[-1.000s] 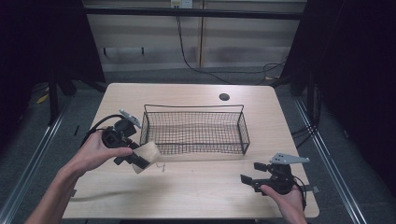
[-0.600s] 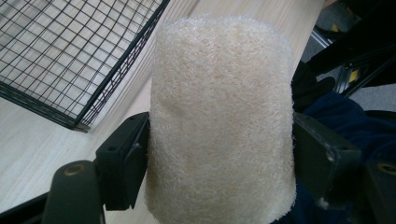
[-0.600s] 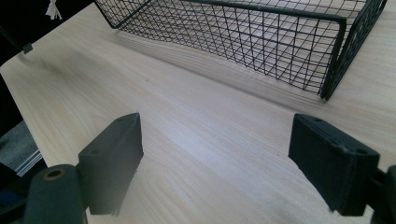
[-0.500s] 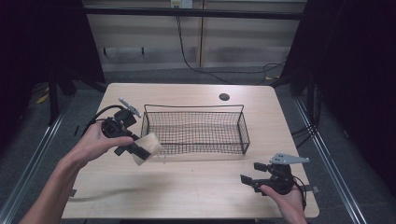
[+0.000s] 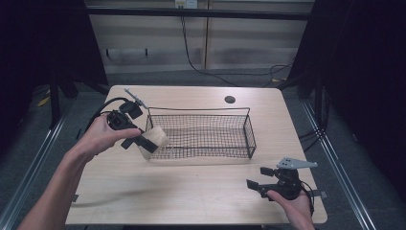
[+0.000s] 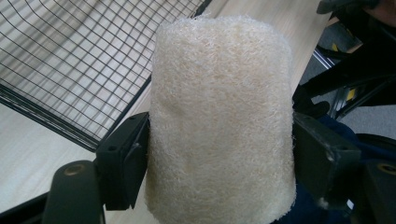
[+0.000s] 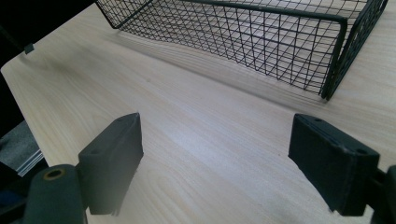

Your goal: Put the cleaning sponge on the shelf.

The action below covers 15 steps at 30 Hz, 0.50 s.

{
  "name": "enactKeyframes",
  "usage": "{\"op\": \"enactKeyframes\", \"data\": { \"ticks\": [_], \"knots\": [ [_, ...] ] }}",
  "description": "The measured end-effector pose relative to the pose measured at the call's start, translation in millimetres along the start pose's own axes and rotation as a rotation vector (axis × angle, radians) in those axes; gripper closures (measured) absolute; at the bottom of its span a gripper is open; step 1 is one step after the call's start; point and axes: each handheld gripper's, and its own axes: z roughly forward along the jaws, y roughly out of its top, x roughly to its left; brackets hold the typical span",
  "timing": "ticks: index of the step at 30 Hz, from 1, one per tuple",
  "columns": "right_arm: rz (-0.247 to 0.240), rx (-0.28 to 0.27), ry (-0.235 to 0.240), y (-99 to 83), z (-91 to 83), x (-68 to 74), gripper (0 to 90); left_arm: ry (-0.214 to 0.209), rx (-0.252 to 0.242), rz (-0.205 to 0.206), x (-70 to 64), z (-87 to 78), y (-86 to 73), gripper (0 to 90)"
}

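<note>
A cream, fibrous cylinder like a loofah sponge (image 5: 155,138) (image 6: 219,121) is clamped between the jaws of my left gripper (image 5: 146,143) (image 6: 219,154). It hangs at the left end wall of the black wire basket (image 5: 250,128), about level with the rim. My right gripper (image 5: 257,182) (image 7: 233,154) rests low over the table near the front right corner, jaws wide open with bare wood between them. The basket's near corner (image 7: 334,70) lies ahead of it.
The wooden table (image 5: 191,201) carries the basket in its middle and has a round cable hole (image 5: 230,99) at the back. A black cable (image 5: 103,110) trails from the left gripper. Dark floor and metal rails border the table on both sides.
My left gripper has lifted the sponge and carried it up and right, from the table beside the basket to the basket's left wall. The right gripper has stayed put.
</note>
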Motion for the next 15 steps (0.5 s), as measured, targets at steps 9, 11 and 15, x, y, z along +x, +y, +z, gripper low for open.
{"op": "enactKeyframes", "data": {
  "ticks": [9,11,15],
  "knots": [
    [-0.002,0.002,0.003,0.0,0.1,0.2,17.3,0.010,-0.020,-0.041,3.0,-2.9,11.2,26.0],
    [0.001,0.002,0.003,0.0,0.1,0.3,17.2,0.012,-0.024,-0.061,6.2,-2.3,12.4,26.0],
    [0.001,0.001,0.005,-0.1,0.0,0.2,17.2,0.014,-0.024,-0.092,11.6,-0.3,15.3,26.0]
  ]
}}
